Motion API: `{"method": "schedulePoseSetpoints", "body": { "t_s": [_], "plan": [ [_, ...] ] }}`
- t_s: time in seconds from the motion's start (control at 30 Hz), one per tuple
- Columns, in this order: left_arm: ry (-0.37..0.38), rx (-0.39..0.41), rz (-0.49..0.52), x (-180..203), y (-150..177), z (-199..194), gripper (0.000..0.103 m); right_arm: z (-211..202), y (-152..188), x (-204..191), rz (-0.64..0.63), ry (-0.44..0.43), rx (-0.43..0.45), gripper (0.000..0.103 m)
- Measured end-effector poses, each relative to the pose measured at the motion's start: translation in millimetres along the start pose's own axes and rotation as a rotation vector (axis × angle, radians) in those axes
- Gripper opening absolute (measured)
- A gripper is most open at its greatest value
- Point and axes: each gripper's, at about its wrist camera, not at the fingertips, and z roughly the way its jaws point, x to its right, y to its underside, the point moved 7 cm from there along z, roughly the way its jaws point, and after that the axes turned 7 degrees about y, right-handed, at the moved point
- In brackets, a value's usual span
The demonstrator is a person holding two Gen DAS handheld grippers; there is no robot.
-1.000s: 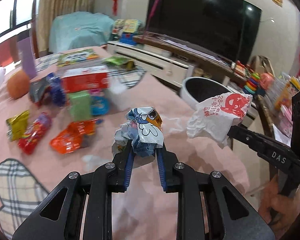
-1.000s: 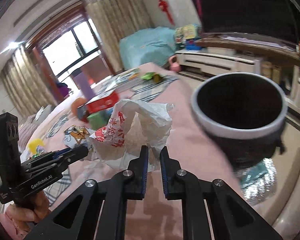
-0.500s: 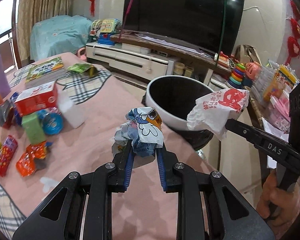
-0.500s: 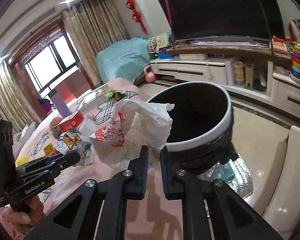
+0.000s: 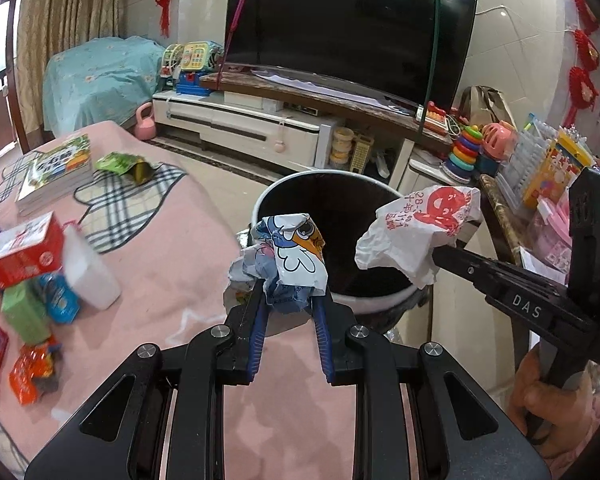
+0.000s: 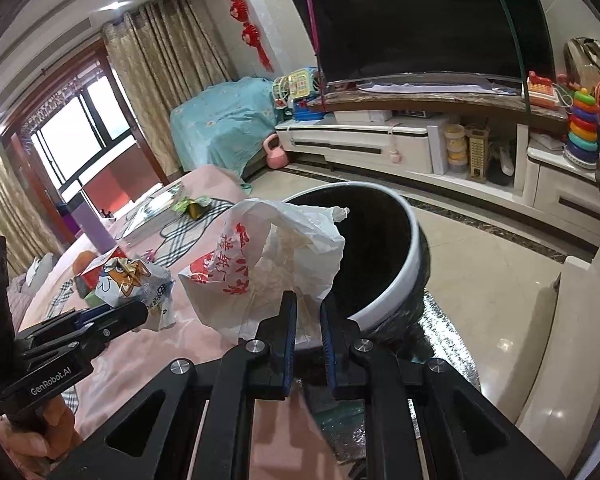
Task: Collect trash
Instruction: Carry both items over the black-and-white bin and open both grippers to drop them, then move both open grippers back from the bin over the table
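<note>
The trash bin [image 5: 340, 216] stands beside the counter [image 5: 172, 248]; its dark interior shows no contents. The left claw [image 5: 288, 300] pinches a crumpled wrapper [image 5: 292, 256] at the bin's rim. The right claw [image 6: 308, 312] pinches a white plastic bag [image 6: 276, 260] over the opening.

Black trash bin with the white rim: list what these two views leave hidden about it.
- Bottom of the black trash bin with the white rim: left wrist view, dark interior and the crumpled cartoon-print wrapper in front.
- Near rim: right wrist view, covered by the white plastic bag with red print.
- Base on the floor: both views, hidden by the pink-covered table edge.
</note>
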Motion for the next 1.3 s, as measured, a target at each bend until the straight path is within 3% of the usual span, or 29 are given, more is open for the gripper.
{"method": "schedulePoseSetpoints", "body": {
  "t_s": [0.43, 0.57, 0.67, 0.73, 0.9, 1.1, 1.3],
  "plan": [
    [0.034, -0.034, 0.008, 14, -31, 45, 0.022, 23, -19, 19, -0.017, 0.037, -0.036, 0.014],
    [0.017, -0.045, -0.014, 8, -29, 53, 0.058, 29, -22, 21, -0.023, 0.047, -0.048, 0.016],
    [0.018, -0.046, -0.030, 4, -26, 53, 0.059, 31, -25, 23, -0.020, 0.048, -0.051, 0.024],
    [0.013, -0.053, -0.037, 1, -23, 52, 0.059, 31, -26, 24, -0.012, 0.045, -0.049, 0.042],
    [-0.001, -0.050, -0.061, -9, -10, 40, 0.064, 25, -26, 25, 0.010, 0.039, -0.033, 0.049],
    [-0.042, -0.051, -0.097, -29, 18, 17, 0.066, 16, -15, 6, 0.012, -0.004, -0.015, 0.078],
    [-0.117, -0.021, -0.128, -58, 47, -20, 0.066, 6, 3, -22, 0.008, -0.045, 0.003, 0.083]
  ]
}}
